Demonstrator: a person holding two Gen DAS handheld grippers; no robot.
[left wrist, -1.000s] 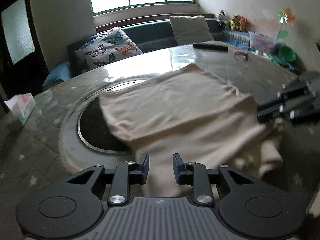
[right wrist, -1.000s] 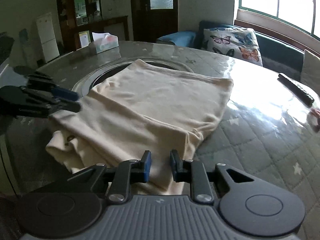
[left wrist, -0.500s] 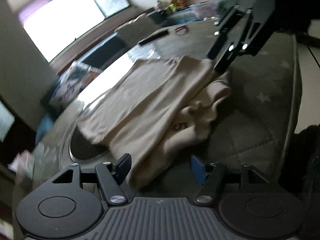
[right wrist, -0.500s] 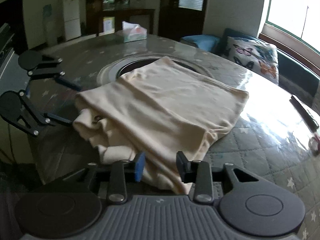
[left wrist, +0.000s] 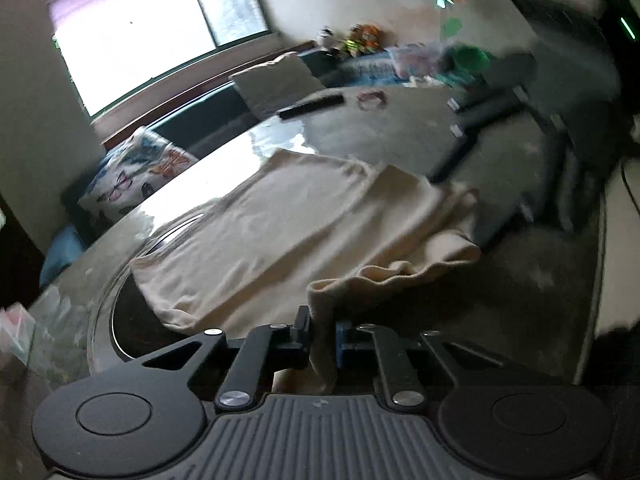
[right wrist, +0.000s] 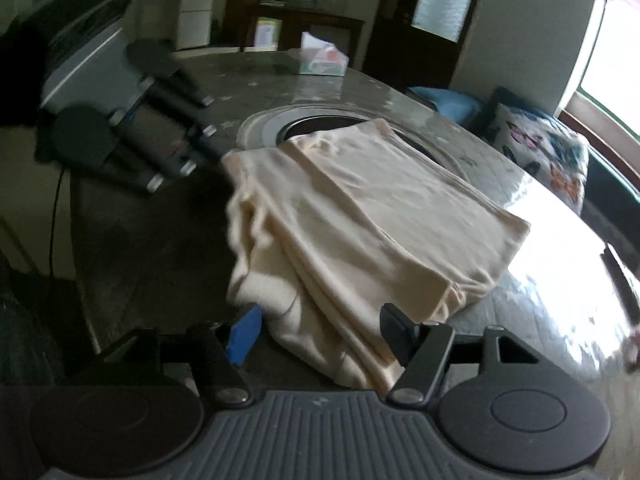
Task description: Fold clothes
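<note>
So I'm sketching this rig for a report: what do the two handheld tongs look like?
Both tongs, left and right, are matte black, with linkage bars on silver pivot bolts, two round discs flanking a ribbed grey centre plate with a small logo, and blue pads inside the fingers. No sleeves are visible.

One cream garment (left wrist: 304, 216) lies partly folded on one round desk (left wrist: 400, 136), flanked by two handheld grippers: the left gripper (left wrist: 322, 334) and the right gripper (right wrist: 320, 332), each with two fingers. Also on the desk: one black remote control (left wrist: 312, 106), one small pink item (left wrist: 372, 98) and one tissue box (right wrist: 324, 60). Two cushions, one butterfly-print (left wrist: 136, 172) and one plain (left wrist: 276, 84), sit on the bench beyond.
</note>
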